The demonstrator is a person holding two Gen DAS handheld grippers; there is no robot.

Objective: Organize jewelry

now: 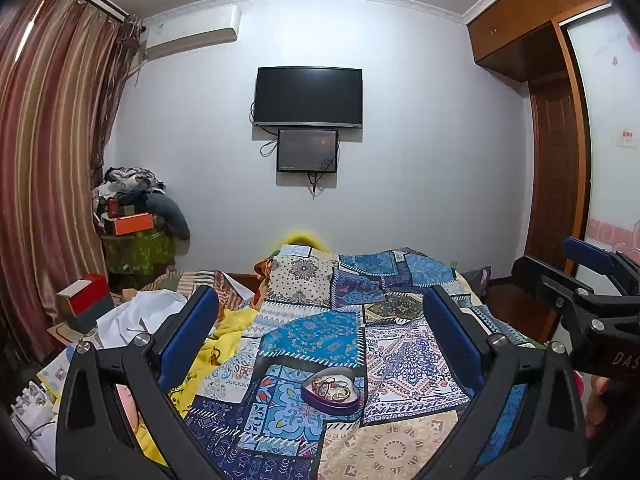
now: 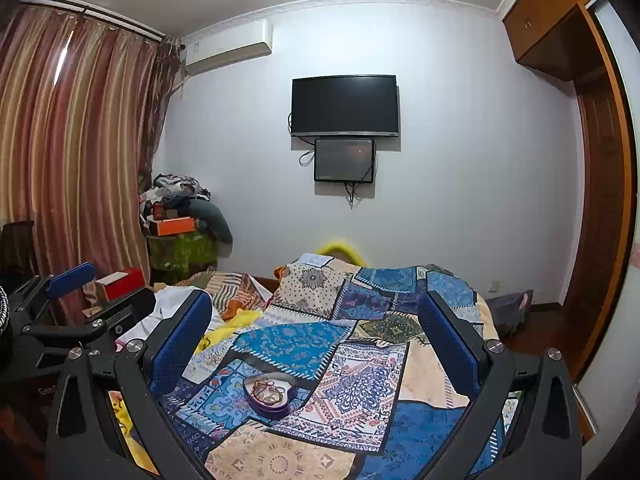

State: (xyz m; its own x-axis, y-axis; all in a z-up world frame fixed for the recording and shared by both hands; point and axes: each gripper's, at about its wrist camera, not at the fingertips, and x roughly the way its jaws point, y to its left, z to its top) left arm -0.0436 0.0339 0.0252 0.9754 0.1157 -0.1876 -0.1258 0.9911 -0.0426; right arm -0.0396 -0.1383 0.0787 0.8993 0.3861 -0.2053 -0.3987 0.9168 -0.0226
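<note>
A purple heart-shaped tin (image 1: 333,391) lies open on the patchwork bedspread (image 1: 404,364), holding a tangle of gold and brown jewelry (image 1: 334,387). My left gripper (image 1: 320,312) hovers above and short of it, wide open, nothing between its blue pads (image 1: 188,336). The right wrist view shows the same tin (image 2: 269,395) and its jewelry (image 2: 267,392) low and left of centre, with my right gripper (image 2: 314,316) also wide open and empty. Each gripper appears at the edge of the other's view, the right gripper (image 1: 592,280) on the right and the left gripper (image 2: 68,300) on the left.
Yellow cloth (image 1: 224,340) and white cloth (image 1: 136,316) lie on the bed's left side. A red box (image 1: 86,300) sits by the striped curtain (image 1: 52,160). A pile of clothes and boxes (image 1: 136,216) fills the far corner. A TV (image 1: 309,96) hangs on the wall; wardrobe (image 1: 560,140) at right.
</note>
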